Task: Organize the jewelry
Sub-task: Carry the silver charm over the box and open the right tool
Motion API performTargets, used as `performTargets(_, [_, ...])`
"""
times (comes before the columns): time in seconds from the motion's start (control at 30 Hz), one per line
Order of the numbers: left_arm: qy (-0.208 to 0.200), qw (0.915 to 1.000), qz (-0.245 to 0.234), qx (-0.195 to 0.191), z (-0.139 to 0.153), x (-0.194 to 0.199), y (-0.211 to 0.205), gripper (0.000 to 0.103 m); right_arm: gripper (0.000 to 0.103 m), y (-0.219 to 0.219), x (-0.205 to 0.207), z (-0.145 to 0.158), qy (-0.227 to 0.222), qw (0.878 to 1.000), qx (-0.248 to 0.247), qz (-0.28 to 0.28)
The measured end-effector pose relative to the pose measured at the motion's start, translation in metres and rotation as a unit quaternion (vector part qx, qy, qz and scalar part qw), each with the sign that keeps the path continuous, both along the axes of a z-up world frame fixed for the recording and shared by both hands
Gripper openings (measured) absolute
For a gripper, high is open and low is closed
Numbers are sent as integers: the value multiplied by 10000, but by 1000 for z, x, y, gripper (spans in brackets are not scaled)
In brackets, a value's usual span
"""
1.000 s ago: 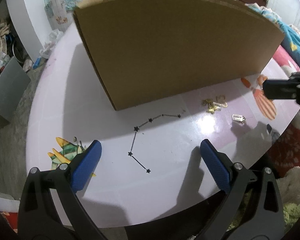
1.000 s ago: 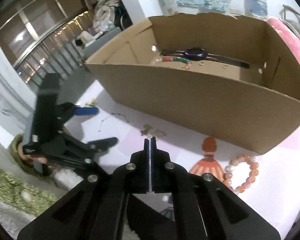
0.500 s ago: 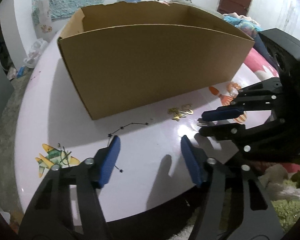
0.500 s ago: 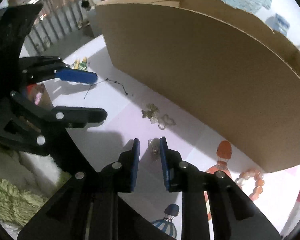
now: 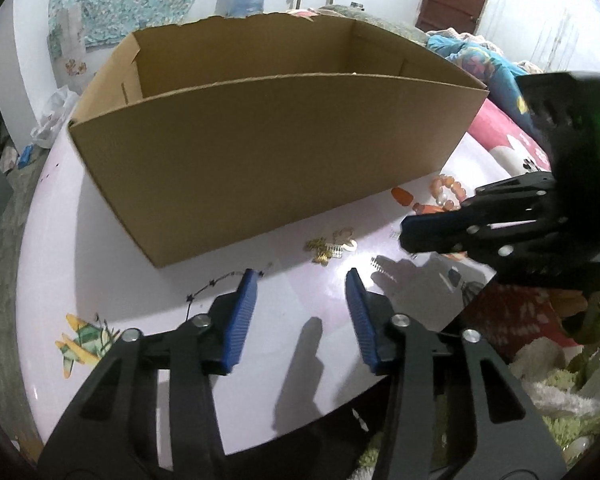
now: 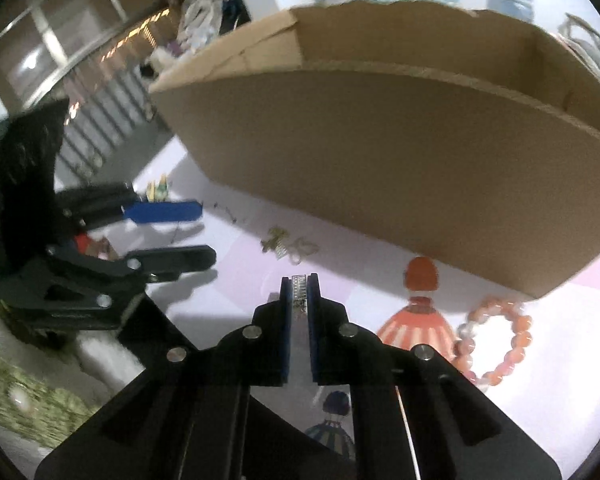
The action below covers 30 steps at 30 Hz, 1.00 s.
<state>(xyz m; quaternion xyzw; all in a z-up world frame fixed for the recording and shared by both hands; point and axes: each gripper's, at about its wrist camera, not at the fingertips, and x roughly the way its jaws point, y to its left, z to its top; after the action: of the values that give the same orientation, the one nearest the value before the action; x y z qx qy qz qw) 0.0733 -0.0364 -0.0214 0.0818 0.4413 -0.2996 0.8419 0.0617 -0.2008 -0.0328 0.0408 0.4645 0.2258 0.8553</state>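
An open cardboard box point(image 5: 260, 168) stands on the pale table point(image 5: 100, 264). In front of it lie gold jewellery pieces point(image 5: 326, 250), a black star chain point(image 5: 220, 284) and an orange bead bracelet point(image 5: 446, 192). My left gripper point(image 5: 302, 274) hovers over bare table near the chain, its jaws closing with nothing between them. My right gripper point(image 6: 299, 280) is shut on a small silver comb-like clip point(image 6: 299, 290) just above the table, close to the gold pieces point(image 6: 284, 244). The bracelet point(image 6: 500, 340) lies to its right. The box floor is hidden in both views.
The box wall point(image 6: 380, 160) blocks the far side. The two grippers are close, the left one point(image 6: 164, 232) at the right one's left. The table's front edge point(image 5: 340, 412) is near, with fluffy fabric point(image 5: 560, 392) below. Printed pictures mark the tabletop.
My right gripper opened around the silver clip and closed on it. My left gripper's jaws narrowed from wide apart, and its view tilted up so the box's opening shows.
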Motion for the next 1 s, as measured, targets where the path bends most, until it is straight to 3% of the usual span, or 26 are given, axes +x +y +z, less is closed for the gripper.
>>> performTargets(0.27, [-40,9999,-79,54,-3,13,-20,23,7,-21,-15,4,-161,9991,307,-245])
performTargets(0.57, [-59,9993,-213,290,-7,20,-35,22,8,-22,-14,-5,-78,9980,561,-290])
performTargets(1.0, [484,9985,25,249,-18,35,-39,9,8,-29,-12,-7,-74,9971,654,-393])
